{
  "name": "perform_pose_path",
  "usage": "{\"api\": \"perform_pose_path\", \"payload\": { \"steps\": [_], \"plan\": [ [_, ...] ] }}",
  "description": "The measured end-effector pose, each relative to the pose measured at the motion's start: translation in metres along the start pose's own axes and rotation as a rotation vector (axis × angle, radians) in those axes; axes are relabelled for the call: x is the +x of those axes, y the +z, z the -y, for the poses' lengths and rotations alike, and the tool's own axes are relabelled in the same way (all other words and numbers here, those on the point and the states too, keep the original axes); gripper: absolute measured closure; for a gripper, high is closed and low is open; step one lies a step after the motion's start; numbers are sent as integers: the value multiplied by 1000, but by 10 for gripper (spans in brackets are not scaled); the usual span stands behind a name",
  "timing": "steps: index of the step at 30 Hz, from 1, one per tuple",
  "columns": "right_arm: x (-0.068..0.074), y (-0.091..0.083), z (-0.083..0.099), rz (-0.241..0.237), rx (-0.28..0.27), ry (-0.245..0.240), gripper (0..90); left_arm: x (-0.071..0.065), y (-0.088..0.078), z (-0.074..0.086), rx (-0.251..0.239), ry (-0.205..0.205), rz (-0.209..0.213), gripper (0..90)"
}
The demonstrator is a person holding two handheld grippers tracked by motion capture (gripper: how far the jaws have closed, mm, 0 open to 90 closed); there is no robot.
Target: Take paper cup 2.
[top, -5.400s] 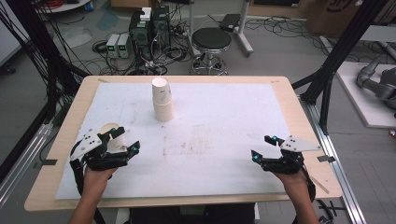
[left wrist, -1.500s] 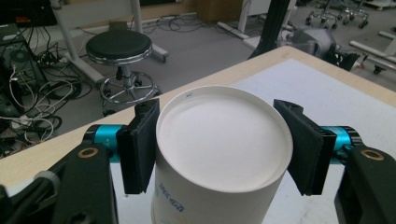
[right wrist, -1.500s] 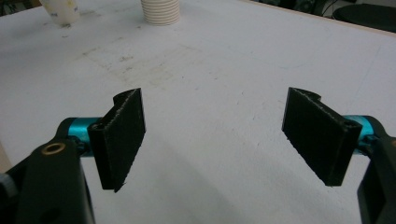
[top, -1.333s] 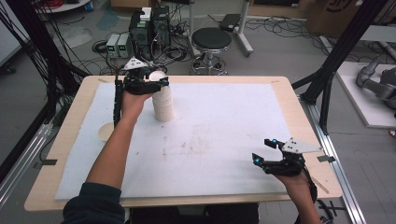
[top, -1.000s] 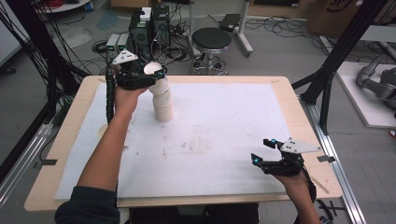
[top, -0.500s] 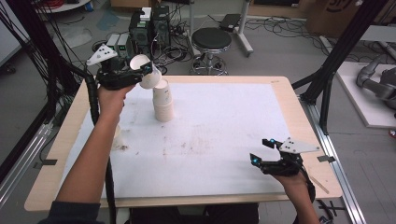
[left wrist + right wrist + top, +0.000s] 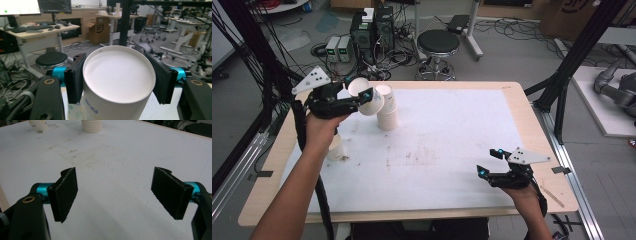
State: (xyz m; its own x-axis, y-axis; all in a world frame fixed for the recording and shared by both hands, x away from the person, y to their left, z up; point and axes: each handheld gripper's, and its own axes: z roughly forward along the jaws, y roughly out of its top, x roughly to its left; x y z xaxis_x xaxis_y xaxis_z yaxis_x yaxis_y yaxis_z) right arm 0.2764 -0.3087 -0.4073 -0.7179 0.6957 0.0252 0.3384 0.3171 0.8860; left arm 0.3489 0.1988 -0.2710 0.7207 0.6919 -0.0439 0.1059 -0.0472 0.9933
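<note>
Presently, the left gripper (image 7: 357, 96) is raised above the bench's (image 7: 452, 200) far-left part with its jaws clamped on a white paper cup (image 7: 365, 96). In the left gripper view the cup (image 7: 117, 82) sits squarely between the two black pads (image 7: 75, 77), one pressing on each side of its wall just below the rim, its open mouth turned toward the camera. From the high view the cup is tilted, mouth facing left and up, clear of the bench surface and just beside the top of the cup stack (image 7: 386, 107), to its left. Whether the held cup touches the stack cannot be told.

The stack stands upright on the white sheet (image 7: 447, 145) at the far-left of centre. Another cup (image 7: 336, 150) rests on the bench nearer the person, partly behind the left forearm.

The right gripper (image 7: 488, 162) sits low over the bench's near-right corner, well apart from the cups. In the right gripper view its jaws stand wide apart with nothing but bare sheet (image 7: 112, 170) between them; the stack (image 7: 91, 126) appears far off at the top edge.
</note>
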Motion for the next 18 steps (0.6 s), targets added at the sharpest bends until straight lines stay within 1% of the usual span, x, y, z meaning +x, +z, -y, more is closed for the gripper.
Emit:
{"api": "perform_pose_path", "payload": {
  "steps": [4, 7, 10, 12, 18],
  "plan": [
    [1, 2, -1, -7, 3, -2, 220, -13, -7, 16, 9, -1, 44, 366],
    [2, 5, -1, -14, 9, -5, 220, -23, -9, 32, 26, 3, 69, 365],
    [2, 8, -1, -21, 9, -10, 220, -29, -10, 45, 28, 1, 86, 365],
    [3, 9, -2, -25, 12, -8, 220, -33, -10, 56, 29, -1, 94, 364],
    [4, 12, -2, -32, 16, -10, 220, -37, -10, 75, 47, -12, 114, 364]
  ]
}}
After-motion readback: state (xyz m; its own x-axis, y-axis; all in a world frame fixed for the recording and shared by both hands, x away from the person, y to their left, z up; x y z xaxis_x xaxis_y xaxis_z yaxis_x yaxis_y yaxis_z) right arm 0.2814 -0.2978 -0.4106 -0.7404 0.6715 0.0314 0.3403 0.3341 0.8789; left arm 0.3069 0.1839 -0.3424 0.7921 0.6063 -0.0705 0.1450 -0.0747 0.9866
